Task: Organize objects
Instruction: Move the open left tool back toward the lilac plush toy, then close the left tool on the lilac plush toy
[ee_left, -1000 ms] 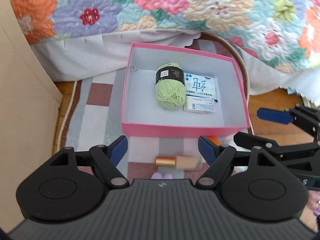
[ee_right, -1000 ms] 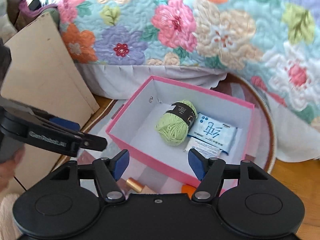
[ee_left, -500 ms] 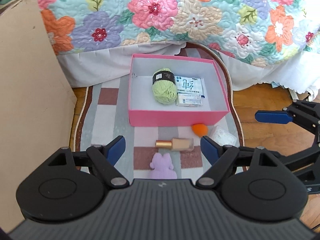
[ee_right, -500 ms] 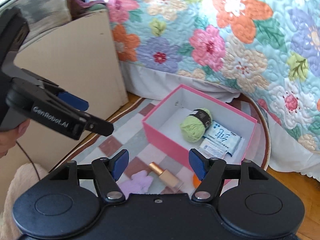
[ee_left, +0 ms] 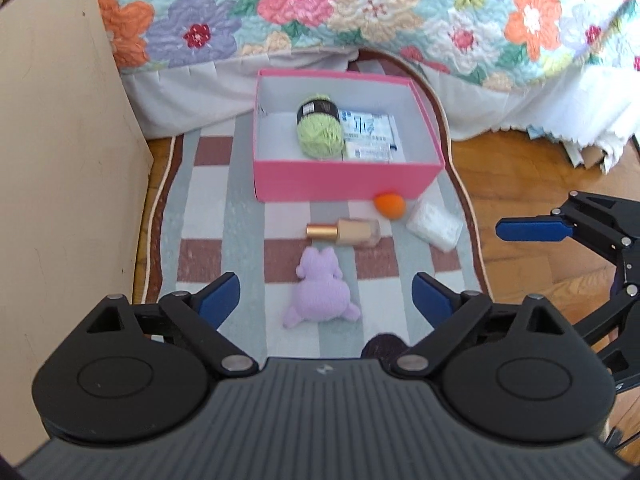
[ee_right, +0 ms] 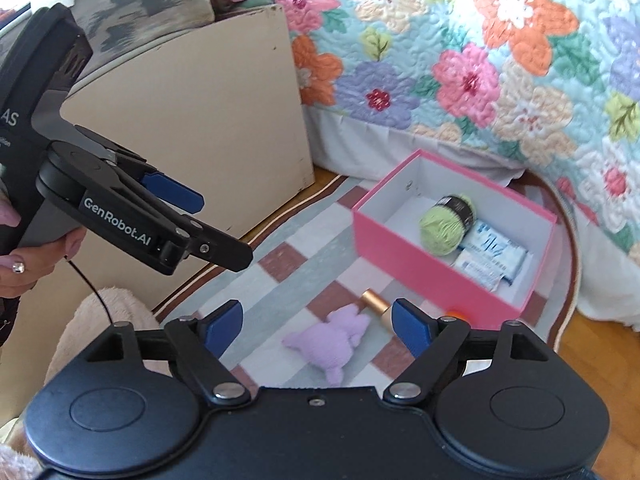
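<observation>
A pink box (ee_left: pixel 344 182) (ee_right: pixel 424 272) stands on a striped rug and holds a green yarn ball (ee_left: pixel 320 134) (ee_right: pixel 442 232) and white-and-blue packets (ee_left: pixel 370 136) (ee_right: pixel 490 254). In front of the box lie a gold-capped bottle (ee_left: pixel 344 232) (ee_right: pixel 374 302), an orange ball (ee_left: pixel 390 205), a white packet (ee_left: pixel 433 228) and a purple plush toy (ee_left: pixel 320 294) (ee_right: pixel 334 340). My left gripper (ee_left: pixel 326 300) hangs above the plush, its jaws opening, nothing between them. My right gripper (ee_right: pixel 318 328) is also opening over the rug, with nothing in it.
A beige cabinet (ee_left: pixel 60 160) (ee_right: pixel 208 112) stands left of the rug (ee_left: pixel 224 216). A bed with a floral quilt (ee_left: pixel 360 12) and white skirt runs behind the box. Wooden floor (ee_left: pixel 520 184) lies to the right. A dark round thing (ee_left: pixel 382 346) peeks out near my left gripper.
Both grippers have pulled back and up from the box, and their jaws have spread wider. The bottle, orange ball, white packet and plush have come into view.
</observation>
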Motion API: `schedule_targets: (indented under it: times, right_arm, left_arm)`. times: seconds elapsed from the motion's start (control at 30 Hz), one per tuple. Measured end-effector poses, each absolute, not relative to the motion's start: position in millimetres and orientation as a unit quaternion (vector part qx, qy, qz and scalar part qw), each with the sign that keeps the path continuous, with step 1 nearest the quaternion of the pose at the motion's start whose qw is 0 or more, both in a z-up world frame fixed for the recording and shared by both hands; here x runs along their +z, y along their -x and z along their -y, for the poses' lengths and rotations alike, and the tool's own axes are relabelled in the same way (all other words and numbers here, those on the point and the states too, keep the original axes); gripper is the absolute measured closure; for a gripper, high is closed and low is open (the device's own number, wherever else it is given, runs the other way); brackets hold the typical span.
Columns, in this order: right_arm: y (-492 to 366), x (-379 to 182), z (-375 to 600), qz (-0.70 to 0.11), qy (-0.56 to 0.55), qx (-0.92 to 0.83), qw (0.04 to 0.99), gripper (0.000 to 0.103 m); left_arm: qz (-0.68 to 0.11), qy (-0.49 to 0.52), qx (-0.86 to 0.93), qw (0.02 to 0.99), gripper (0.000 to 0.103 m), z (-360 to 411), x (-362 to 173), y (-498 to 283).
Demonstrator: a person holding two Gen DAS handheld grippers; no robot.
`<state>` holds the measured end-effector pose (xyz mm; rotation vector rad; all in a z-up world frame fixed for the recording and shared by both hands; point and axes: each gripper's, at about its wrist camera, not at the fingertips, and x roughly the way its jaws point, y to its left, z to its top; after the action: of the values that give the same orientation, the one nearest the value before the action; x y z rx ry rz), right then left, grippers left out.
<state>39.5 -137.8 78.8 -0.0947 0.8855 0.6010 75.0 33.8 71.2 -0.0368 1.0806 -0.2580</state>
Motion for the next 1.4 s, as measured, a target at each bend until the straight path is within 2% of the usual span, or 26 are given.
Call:
schedule_targets:
  times: [0.07,0.5,0.73,0.97,1.2,1.27,1.33,1.4]
  right_arm:
    - [-35.6,69.4,136.9,-0.421,0.04,0.289,0.859,0.012]
    - [-42.3,-1.7,122.1,-0.433,0.057,0.281,0.855,0.012]
    - [-56.4,-51.8,105.1,-0.458,0.064,0.277,0.842,0.012]
    - [-69.8,-93.9,92.6,-0.45,0.048,0.249,0.856,0.012]
    - [-71.4,-132.0,70.6,-0.449,0.066,0.239,0.859,0.012]
    - [-71.9,-140.9,66.2,-0.45,0.064,0.231,0.861,0.012]
    - [-71.6,-146.8,63.3,-0.442,0.065,0.21,0.869,0.012]
    - [-72.3,-150.0,62.8,-0.435,0.068,0.187,0.878,0.012]
  left_arm:
    - [-0.517,0.01,-0.124,0.847,0.007,-32.2,62.9,-73.4]
    - [-0.521,0.048,-0.134,0.842,0.005,-33.6,11.4,-90.4]
    - [-0.556,0.056,-0.129,0.819,0.008,-27.9,-45.5,-111.4]
    - [-0.583,0.099,-0.111,0.799,0.01,-38.8,-110.7,-138.8]
    - [-0.576,0.145,-0.11,0.797,0.01,-48.7,-143.8,-145.1]
    - [-0.573,0.147,-0.114,0.798,0.013,-48.5,-150.3,-144.5]
    - [-0.585,0.13,-0.12,0.791,0.026,-44.7,-157.9,-146.5]
    - [-0.591,0.125,-0.115,0.789,0.033,-43.2,-165.1,-148.1]
